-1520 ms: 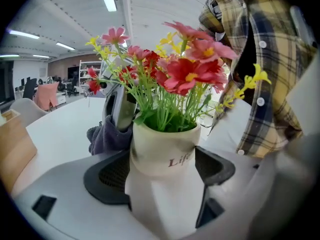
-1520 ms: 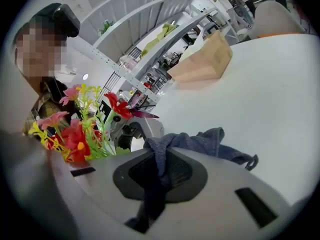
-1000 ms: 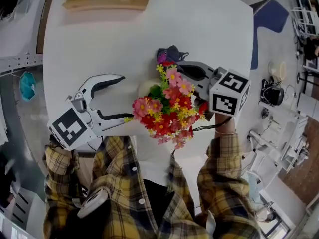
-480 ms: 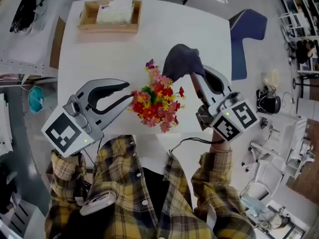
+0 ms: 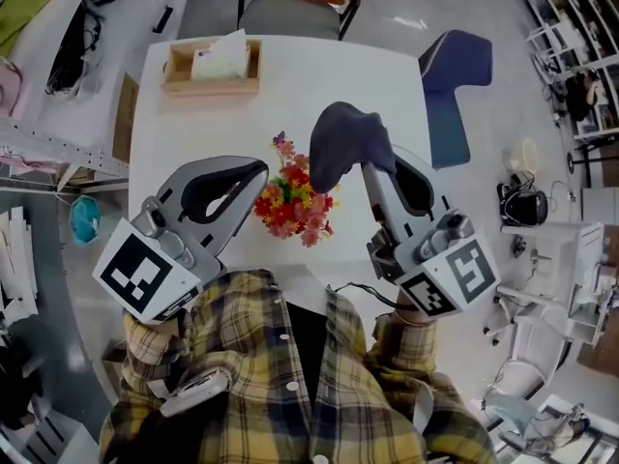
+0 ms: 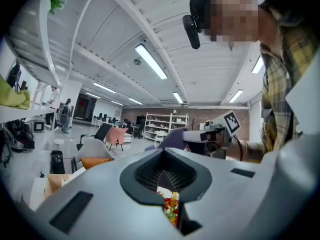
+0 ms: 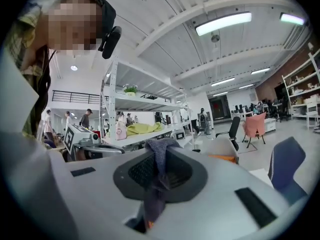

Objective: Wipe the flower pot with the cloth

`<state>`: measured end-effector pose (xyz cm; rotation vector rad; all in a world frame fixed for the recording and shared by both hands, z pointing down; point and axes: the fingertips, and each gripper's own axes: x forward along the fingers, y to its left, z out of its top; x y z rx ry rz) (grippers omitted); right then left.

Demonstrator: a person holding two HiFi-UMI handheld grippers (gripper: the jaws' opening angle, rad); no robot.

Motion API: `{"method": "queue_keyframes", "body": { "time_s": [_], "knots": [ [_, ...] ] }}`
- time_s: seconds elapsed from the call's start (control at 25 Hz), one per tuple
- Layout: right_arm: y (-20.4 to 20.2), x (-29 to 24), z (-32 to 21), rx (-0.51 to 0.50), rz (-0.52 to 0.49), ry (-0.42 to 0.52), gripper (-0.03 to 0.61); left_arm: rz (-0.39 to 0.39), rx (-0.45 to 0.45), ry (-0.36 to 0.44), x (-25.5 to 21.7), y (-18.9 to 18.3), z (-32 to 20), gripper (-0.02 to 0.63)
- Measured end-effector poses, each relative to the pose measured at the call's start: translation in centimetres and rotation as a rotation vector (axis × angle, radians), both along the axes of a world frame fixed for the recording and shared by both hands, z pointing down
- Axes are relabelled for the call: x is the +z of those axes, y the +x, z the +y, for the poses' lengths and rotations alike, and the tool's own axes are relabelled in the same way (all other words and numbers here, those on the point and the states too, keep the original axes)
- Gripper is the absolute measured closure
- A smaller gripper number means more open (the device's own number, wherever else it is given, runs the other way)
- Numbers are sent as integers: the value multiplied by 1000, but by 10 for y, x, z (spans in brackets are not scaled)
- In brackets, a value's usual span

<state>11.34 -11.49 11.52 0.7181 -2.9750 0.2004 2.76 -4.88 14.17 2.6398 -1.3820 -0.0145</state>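
Progress: you've got the cloth clamped in your right gripper. The right gripper view shows the fabric pinched btw the jaws and draped over the tips. It hangs above the table, clear of the flowers, so no wiping is going on right now. The flower pot stands on the table near the edge closest to you, btw the two grippers, but the blooms hide it from the head view, so I can't tell if it's clean. Your left gripper is closed tight w/ nothing in it. In the head view its tips show just beside the blooms, though it's prob. higher than them. My read: either the wipe is done and you're pulling off, or it's a pause. If any side of the pot is left, the cloth has to go back down to it.

Vs. a sec ago: the left jaws stood wide apart alongside the pot, and they've just been closing, empty. The right gripper was low behind the flowers w/ the cloth down by the pot; now the cloth is lifted clear. Both grippers have come up. The table and flowers look smaller, i.e. your head is higher too. A pale bit of pot showed beside the blooms then, not now.
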Motion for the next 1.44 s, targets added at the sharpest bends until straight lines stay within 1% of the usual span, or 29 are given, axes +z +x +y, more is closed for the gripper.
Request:
{"method": "queue_keyframes", "body": {
  "time_s": [0.12,0.4,0.56,0.96,1.44],
  "knots": [
    [0,-11,14,1,-29,13,568,4,-20,28,-14,2,4,603],
    [0,-16,21,-3,-67,-21,568,-2,-50,40,-26,9,0,603],
    [1,-15,24,-10,-65,-25,568,2,-55,44,-26,14,4,603],
    [-2,-10,25,-13,-56,-26,568,6,-58,57,-23,11,3,603],
    [-1,-8,21,-22,-41,-36,568,-3,-46,48,-20,18,-3,603]
  ]
}}
